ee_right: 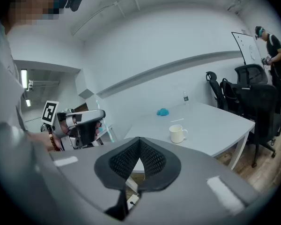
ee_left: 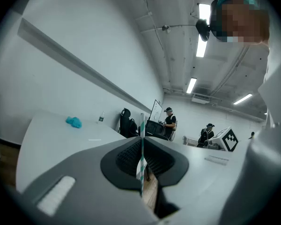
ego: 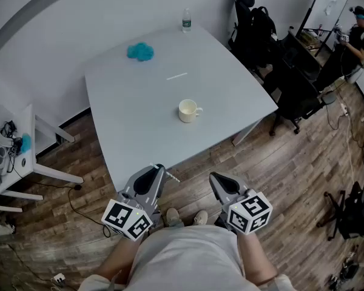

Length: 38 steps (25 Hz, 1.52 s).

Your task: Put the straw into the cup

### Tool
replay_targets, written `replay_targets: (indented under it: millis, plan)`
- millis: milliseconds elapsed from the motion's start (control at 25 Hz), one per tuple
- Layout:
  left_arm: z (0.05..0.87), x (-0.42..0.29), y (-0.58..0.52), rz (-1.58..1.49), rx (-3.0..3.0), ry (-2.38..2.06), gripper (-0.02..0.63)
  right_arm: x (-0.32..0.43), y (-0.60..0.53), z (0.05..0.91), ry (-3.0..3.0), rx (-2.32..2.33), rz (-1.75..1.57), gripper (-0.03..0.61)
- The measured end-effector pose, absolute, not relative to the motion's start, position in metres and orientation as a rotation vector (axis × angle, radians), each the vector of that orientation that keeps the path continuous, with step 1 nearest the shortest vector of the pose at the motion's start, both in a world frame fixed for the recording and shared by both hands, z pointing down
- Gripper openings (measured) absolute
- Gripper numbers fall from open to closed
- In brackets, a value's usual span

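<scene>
One straw [ee_left: 141, 146] is being pinched in the left gripper [ego: 159, 168] jaws, well short of the cup [ego: 187, 110]; right gripper [ego: 214, 176] jaws are being pressed together.

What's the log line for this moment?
left gripper: shut on straw | right gripper: shut, empty | cup: no straw inside

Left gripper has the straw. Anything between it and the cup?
Nothing visible. The striped straw is clamped in the left gripper at the table's near edge; only bare tabletop lies between it and the white mug. A second straw lies beyond the mug.
</scene>
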<state>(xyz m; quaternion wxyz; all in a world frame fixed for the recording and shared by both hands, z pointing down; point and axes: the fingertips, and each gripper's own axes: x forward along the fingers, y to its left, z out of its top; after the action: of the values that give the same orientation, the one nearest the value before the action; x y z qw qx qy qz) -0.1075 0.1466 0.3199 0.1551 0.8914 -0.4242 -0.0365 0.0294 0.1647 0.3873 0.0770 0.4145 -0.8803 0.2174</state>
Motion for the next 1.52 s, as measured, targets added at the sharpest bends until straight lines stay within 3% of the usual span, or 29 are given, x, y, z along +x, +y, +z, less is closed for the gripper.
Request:
replay_targets:
  millis: [1520]
  plan:
    - [0.348, -0.130, 0.170, -0.004, 2.669, -1.048, 0.032, -0.025, 0.184, 0.394, -2.537, 1.389, 0.605, 0.008]
